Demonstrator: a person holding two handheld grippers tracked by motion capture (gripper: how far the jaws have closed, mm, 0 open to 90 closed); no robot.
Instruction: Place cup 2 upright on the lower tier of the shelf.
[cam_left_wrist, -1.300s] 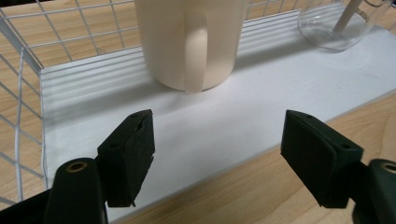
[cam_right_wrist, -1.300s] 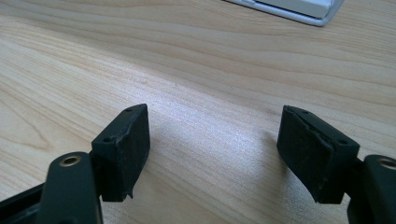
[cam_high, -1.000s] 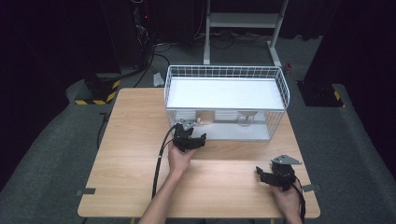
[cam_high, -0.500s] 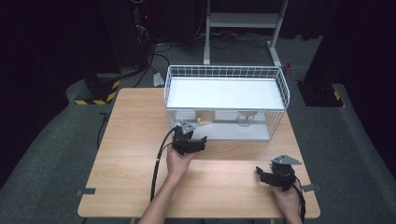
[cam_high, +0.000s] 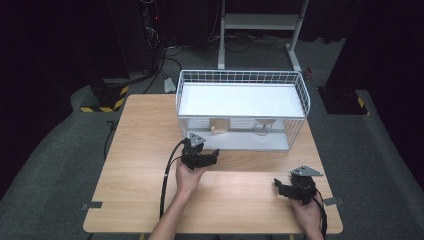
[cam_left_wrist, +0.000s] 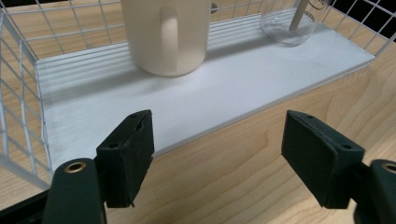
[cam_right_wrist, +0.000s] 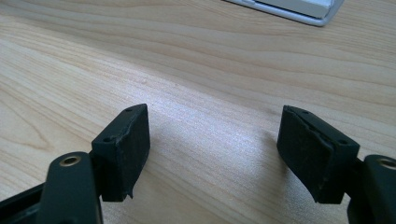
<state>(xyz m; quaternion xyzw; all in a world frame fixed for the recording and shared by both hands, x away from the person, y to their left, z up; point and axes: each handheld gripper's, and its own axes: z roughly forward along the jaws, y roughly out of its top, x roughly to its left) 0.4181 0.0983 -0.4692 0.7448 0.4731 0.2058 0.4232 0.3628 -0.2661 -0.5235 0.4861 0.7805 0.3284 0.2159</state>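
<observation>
Left tool, jaws wide and empty, aims at the cream mug; right tool, likewise wide, rests low over the tabletop.

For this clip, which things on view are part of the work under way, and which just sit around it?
In the work:
- cream mug in the wire rack
- left gripper, open, pointed at the mug
- right gripper, open, over bare table

Just lying about:
- clear glass farther along the rack
- white stand behind the table
- floor cables
</observation>
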